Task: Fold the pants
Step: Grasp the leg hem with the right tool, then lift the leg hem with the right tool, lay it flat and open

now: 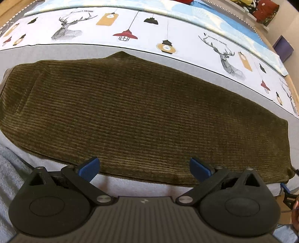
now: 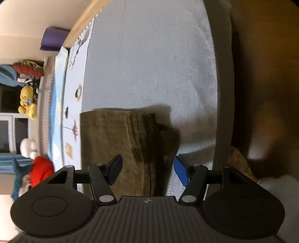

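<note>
The pants (image 1: 142, 112) are dark green with thin ribbed lines. They lie flat and long on a bed, on a plain grey sheet (image 1: 61, 53). In the right wrist view one end of the pants (image 2: 119, 142) shows stacked layers at its edge.

The left hand-held gripper (image 1: 143, 169) is wide open with nothing in it. Its blue pads (image 1: 89, 168) hang over the near edge of the pants. The right hand-held gripper (image 2: 147, 170) is open too and holds nothing. The end of the pants lies between its blue pads (image 2: 180, 171), but the pads do not press on it.

Past the pants lies a white cloth (image 1: 130, 26) with pictures of deer and hanging lamps. Beyond it is a light blue cover (image 1: 214, 16). The bed has a wooden edge (image 2: 84, 20).

Off to the side sit soft toys: a yellow one (image 2: 28, 102), a white one (image 2: 28, 147) and a red one (image 2: 42, 168). A purple box (image 2: 54, 39) stands by the pale wall (image 2: 28, 16).
</note>
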Demonstrator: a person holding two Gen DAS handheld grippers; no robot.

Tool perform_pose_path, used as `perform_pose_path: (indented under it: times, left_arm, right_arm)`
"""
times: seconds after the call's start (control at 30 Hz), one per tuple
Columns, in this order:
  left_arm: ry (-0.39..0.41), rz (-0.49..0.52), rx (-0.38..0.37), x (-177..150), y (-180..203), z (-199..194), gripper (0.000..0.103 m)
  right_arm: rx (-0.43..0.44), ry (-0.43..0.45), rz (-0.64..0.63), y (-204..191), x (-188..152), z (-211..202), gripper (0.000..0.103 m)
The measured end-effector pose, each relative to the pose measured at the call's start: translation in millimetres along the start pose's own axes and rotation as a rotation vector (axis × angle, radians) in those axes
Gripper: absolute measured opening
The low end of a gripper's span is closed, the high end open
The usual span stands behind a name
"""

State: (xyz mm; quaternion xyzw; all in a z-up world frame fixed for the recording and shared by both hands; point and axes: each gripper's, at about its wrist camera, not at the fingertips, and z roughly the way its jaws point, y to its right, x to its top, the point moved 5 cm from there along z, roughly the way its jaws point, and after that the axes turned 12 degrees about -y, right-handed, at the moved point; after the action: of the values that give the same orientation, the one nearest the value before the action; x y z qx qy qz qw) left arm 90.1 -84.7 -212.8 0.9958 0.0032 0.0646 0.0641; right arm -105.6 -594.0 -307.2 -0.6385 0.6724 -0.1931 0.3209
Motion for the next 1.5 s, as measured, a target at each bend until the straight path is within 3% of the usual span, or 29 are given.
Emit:
perform_pose_path:
  times: [0.03,0.1,0.13,0.17,0.33,0.4,0.47,0.53,0.73,0.9,1.0,1.1,1.17,1.23,1.3,1.37,1.43,1.5]
  left_arm:
    - [0.000,0.000,0.002,-0.6,-0.1,0.1,0.102]
    - [0.004,-0.001,0.008,-2.1,-1.8,-0.8,0.102]
    - [0.006,-0.005,0.011,-2.2,-3.1,-1.6,0.102]
    - [0.010,-0.012,0.013,-2.4,-4.6,-2.6,0.102]
    - [0.021,-0.042,0.019,0.9,-11.6,-6.4,0.102]
    - [0.024,-0.040,0.026,1.1,-12.5,-7.0,0.102]
    - [0.022,-0.040,0.032,0.4,-13.5,-6.6,0.102]
    - [0.024,-0.048,0.033,-0.4,-15.6,-7.1,0.102]
    - [0.023,-0.131,0.027,-1.2,-34.6,-11.6,0.102]
    - [0.014,-0.194,0.072,-7.2,-63.8,-23.3,0.102]
    - [0.025,-0.217,0.072,-11.7,-82.6,-31.1,0.102]
    - [0.022,-0.251,0.052,-17.6,-101.6,-35.0,0.102]
    - [0.021,-0.271,0.040,-21.6,-114.5,-36.6,0.102]
    - [0.029,-0.301,0.035,-23.6,-128.3,-38.3,0.102]
    - [0.036,-0.336,0.031,-24.8,-142.0,-39.9,0.102]
    - [0.042,-0.374,0.018,-26.6,-155.6,-42.9,0.102]
    - [0.056,-0.394,0.013,-28.3,-166.6,-46.4,0.102]
    - [0.061,-0.392,0.023,-29.4,-173.5,-47.3,0.102]
  right_arm:
    - [0.021,0.009,0.001,-1.9,1.5,0.7,0.078]
    - [0.046,0.035,-0.008,-4.1,2.5,-1.3,0.080]
    - [0.046,0.051,-0.034,-6.2,3.8,-2.7,0.059]
    - [0.021,0.068,-0.080,-9.3,5.7,-2.7,0.025]
    - [0.035,0.105,-0.170,-24.7,3.1,-15.7,0.024]
    - [-0.047,0.121,-0.208,-25.6,3.0,-11.3,0.024]
    - [-0.134,0.090,-0.151,-11.1,6.7,-0.6,0.023]
    - [-0.110,0.095,-0.121,-11.2,9.2,-2.7,0.023]
    - [-0.184,0.124,-0.146,-23.2,5.8,-1.5,0.023]
    - [-0.401,0.192,-0.317,-54.5,-12.1,8.7,0.023]
    - [-0.458,0.289,-0.589,-116.2,-46.9,13.8,0.022]
    - [-0.406,0.332,-0.932,-199.0,-113.9,28.9,0.022]
    - [-0.328,0.341,-1.195,-250.5,-186.9,39.8,0.022]
    - [-0.236,0.331,-1.461,-276.9,-267.0,49.0,0.022]
    - [-0.137,0.298,-1.800,-268.9,-360.4,60.4,0.023]
    - [-0.094,0.162,-2.087,-227.0,-435.6,80.0,0.023]
    - [-0.136,-0.048,-2.278,-168.2,-482.5,105.4,0.023]
    - [-0.219,-0.190,-2.412,-115.6,-504.2,127.3,0.023]
